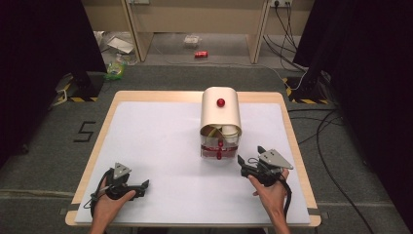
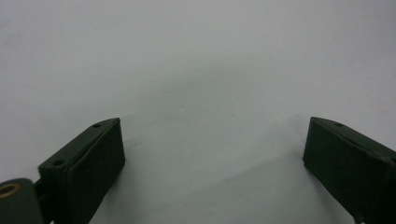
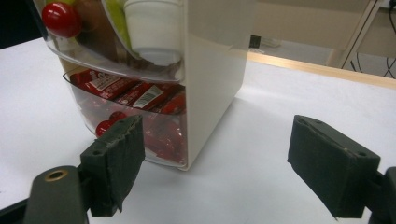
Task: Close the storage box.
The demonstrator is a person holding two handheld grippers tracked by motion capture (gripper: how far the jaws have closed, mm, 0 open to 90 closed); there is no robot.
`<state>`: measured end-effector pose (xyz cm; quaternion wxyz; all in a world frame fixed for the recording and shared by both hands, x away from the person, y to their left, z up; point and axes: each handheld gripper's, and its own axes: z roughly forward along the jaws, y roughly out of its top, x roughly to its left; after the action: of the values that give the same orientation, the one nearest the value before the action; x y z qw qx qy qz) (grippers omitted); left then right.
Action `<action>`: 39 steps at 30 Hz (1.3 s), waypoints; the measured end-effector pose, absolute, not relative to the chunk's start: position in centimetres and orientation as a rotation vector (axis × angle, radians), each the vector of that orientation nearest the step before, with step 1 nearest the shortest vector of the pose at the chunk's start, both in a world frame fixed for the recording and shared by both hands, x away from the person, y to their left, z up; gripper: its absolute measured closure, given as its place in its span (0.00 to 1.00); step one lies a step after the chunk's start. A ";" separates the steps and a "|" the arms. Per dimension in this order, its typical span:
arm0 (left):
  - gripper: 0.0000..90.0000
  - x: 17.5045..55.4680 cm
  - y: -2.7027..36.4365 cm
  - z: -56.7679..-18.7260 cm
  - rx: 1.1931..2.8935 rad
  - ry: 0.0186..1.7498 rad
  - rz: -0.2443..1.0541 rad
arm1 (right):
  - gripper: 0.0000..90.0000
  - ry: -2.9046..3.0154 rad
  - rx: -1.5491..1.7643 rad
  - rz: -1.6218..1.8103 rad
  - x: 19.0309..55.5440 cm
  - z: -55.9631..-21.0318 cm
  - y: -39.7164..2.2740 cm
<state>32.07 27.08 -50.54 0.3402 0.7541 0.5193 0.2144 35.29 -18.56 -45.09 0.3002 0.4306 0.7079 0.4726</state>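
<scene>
Snack box [image 1: 221, 119] stands toward the desk's [image 1: 146, 146] far edge, so we should ease our spread right hand-held gripper [image 1: 253, 161], just beside its front corner, squarely onto the lower drawer's red knob [image 3: 103, 127] while our left hand-held gripper [image 1: 141, 187] rests spread near the front-left corner.

Count from my end: 2 grippers, 1 cabinet, 3 red knobs.

I've got 2 grippers, left gripper [image 1: 144, 185] & right gripper [image 1: 249, 155], 2 black jaws each, so 4 jaws total, both pairs spread wide w/ nothing between. 2 hands, 1 per gripper. 1 cream snack cabinet [image 1: 221, 116] on 1 white table [image 1: 156, 146]. I count 3 red knobs [image 1: 220, 102]: 1 on top, 2 on the front. 2 clear drawers [image 3: 116, 74], upper & lower. 1 white cup [image 3: 152, 28] in the upper. Red packets [image 3: 135, 95] in the lower: at least 3, can't tell exact no. 1 red can [image 1: 201, 54] on the floor beyond.
</scene>
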 end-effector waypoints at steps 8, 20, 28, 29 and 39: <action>0.05 32.1 27.1 -50.5 1.963 1.351 0.558 | 0.21 1.867 1.149 1.262 34.7 -44.8 -19.5; 0.05 32.1 27.1 -50.5 1.962 1.352 0.558 | 0.21 1.857 1.171 1.253 33.8 -44.6 -20.8; 0.05 32.1 27.1 -50.5 1.961 1.352 0.557 | 0.19 1.872 1.169 1.243 33.2 -44.8 -21.3; 0.05 32.1 27.1 -50.5 1.961 1.352 0.557 | 0.19 1.870 1.174 1.242 33.1 -44.9 -21.4; 0.05 32.1 27.1 -50.5 1.962 1.352 0.558 | 0.18 1.881 1.182 1.240 32.2 -45.1 -21.9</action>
<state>32.09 27.08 -50.55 0.3405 0.7538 0.5195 0.2143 32.16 -21.86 -45.15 0.2940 0.4440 0.7067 0.4659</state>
